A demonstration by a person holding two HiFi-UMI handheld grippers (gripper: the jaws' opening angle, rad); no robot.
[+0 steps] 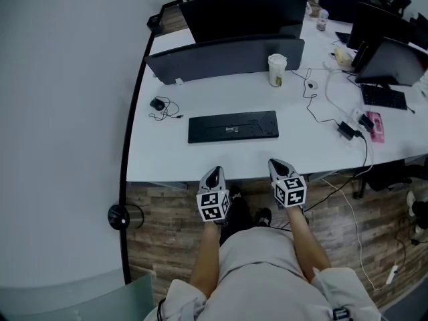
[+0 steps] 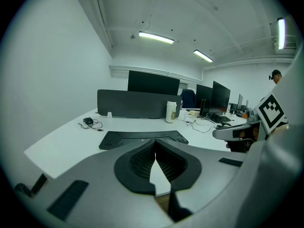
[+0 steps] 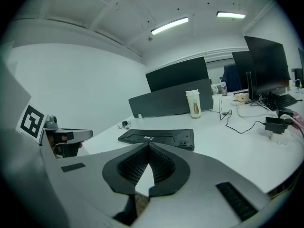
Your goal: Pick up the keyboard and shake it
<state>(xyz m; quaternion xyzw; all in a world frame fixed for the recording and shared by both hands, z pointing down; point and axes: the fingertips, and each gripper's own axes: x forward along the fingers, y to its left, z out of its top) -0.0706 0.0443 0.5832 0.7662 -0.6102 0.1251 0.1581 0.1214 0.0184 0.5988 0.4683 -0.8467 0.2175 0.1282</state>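
I hold a gripper in each hand at the near edge of a white bench (image 1: pixel 200 156). My left gripper (image 1: pixel 214 172) and my right gripper (image 1: pixel 279 163) sit side by side, both pointing toward the bench. The jaws of each are clenched together with nothing between them. The black keyboard (image 1: pixel 233 126) lies flat on the bench, just ahead of both grippers and touched by neither. Behind it stands a dark divider panel (image 1: pixel 227 57), with a pale cup (image 1: pixel 277 70) at its right end. A small black mouse (image 1: pixel 158 103) with a loose cable lies to the keyboard's left.
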